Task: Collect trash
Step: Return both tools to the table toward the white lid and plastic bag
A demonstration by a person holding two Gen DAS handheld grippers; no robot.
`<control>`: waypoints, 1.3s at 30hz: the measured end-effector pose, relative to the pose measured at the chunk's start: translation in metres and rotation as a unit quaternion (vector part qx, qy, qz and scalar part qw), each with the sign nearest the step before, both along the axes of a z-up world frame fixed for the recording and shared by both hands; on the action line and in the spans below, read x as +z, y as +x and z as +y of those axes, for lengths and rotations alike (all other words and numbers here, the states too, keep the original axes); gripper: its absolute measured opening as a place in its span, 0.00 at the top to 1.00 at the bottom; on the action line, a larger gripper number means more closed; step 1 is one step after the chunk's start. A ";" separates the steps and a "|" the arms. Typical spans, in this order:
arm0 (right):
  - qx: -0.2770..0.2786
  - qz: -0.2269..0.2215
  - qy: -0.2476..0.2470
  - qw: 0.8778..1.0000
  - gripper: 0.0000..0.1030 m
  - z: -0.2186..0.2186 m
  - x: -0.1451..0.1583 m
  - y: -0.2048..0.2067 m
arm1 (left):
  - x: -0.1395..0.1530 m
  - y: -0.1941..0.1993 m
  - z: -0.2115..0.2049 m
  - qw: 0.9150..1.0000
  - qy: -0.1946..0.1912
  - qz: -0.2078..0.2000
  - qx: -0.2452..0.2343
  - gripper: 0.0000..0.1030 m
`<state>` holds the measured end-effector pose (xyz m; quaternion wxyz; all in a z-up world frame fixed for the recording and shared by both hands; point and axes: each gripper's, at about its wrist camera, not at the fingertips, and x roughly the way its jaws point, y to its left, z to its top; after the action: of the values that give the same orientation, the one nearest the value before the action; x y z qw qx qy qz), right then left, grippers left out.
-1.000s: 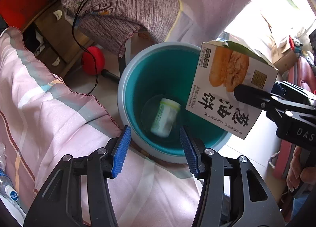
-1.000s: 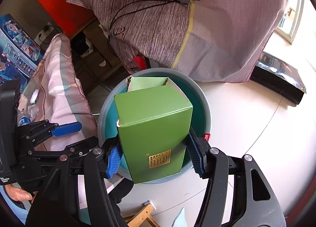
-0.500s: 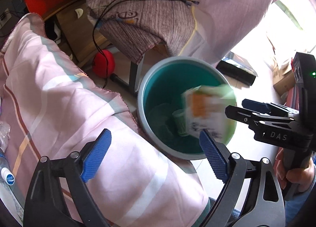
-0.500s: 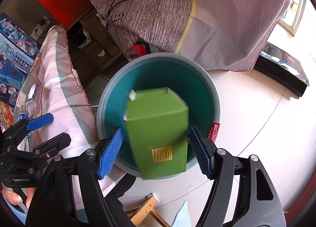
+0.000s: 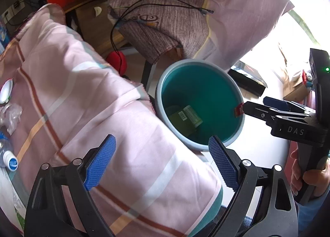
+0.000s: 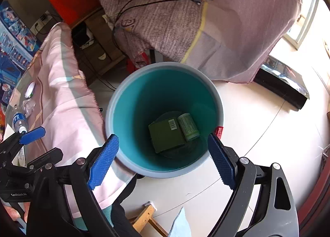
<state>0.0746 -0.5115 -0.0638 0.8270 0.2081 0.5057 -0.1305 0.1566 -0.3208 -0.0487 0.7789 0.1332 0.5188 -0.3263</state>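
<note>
A teal bin with a grey rim stands on the floor; it also shows in the left wrist view. A green box and a small green-labelled cup lie on its bottom; both show in the left wrist view, the box and the cup. My right gripper is open and empty above the bin's near rim. My left gripper is open and empty over the pink striped cloth, beside the bin. The right gripper shows at the right of the left wrist view.
A water bottle and crumpled plastic lie on the cloth-covered table at the left. A purple-grey blanket with a black cable hangs behind the bin. A wooden cabinet, a red ball and a black box are on the floor.
My right gripper opened and the green box fell into the bin beside the cup. My left gripper opened wider and drew back over the pink cloth.
</note>
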 end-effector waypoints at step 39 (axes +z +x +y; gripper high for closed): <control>0.389 0.062 -0.039 0.918 0.16 0.394 0.002 0.036 | 0.002 -0.098 0.424 0.948 -0.037 -0.049 0.312 0.07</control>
<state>0.1110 -0.1170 -0.0617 0.7870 -0.0462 0.5913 0.1697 0.0589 0.1030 -0.0468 0.8704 -0.0482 0.4835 -0.0792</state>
